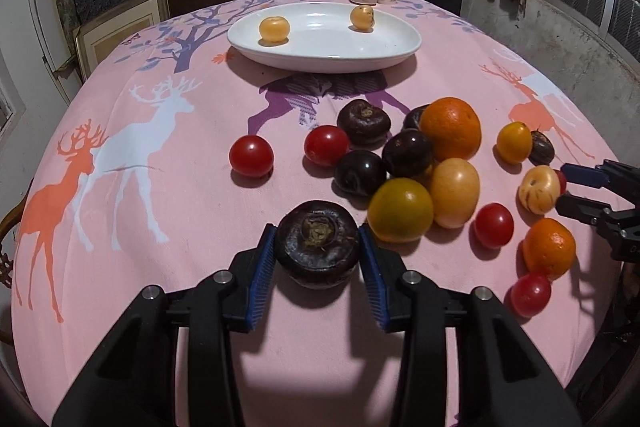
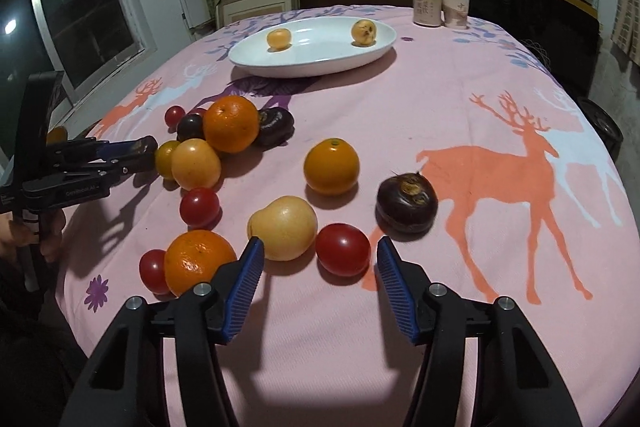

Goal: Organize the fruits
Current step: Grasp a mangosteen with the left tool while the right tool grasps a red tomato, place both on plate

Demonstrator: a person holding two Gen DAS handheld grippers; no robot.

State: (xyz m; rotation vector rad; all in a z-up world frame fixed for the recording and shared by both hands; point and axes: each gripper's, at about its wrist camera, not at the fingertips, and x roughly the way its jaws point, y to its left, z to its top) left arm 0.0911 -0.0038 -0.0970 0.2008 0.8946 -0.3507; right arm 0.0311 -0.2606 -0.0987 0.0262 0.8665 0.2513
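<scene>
My left gripper [image 1: 318, 245] is shut on a dark brown water chestnut [image 1: 318, 241], its blue pads touching both sides, low over the pink cloth. A pile of fruit lies to its right: dark chestnuts [image 1: 362, 123], an orange [image 1: 450, 129], yellow fruits [image 1: 400, 209] and red cherry tomatoes [image 1: 251, 155]. A white oval plate [image 1: 360, 61] at the back holds two small yellow fruits [image 1: 274, 29]. My right gripper [image 2: 320, 261] is open, with a red tomato [image 2: 342, 249] between its fingertips and a pale yellow fruit [image 2: 282, 227] beside the left pad.
A can [image 2: 427, 7] and a paper cup [image 2: 455, 10] stand at the table's far edge behind the plate [image 2: 256, 61]. A lone chestnut [image 2: 406, 203] and an orange fruit [image 2: 331, 167] lie ahead of the right gripper. Dark chairs and shelves stand behind the table.
</scene>
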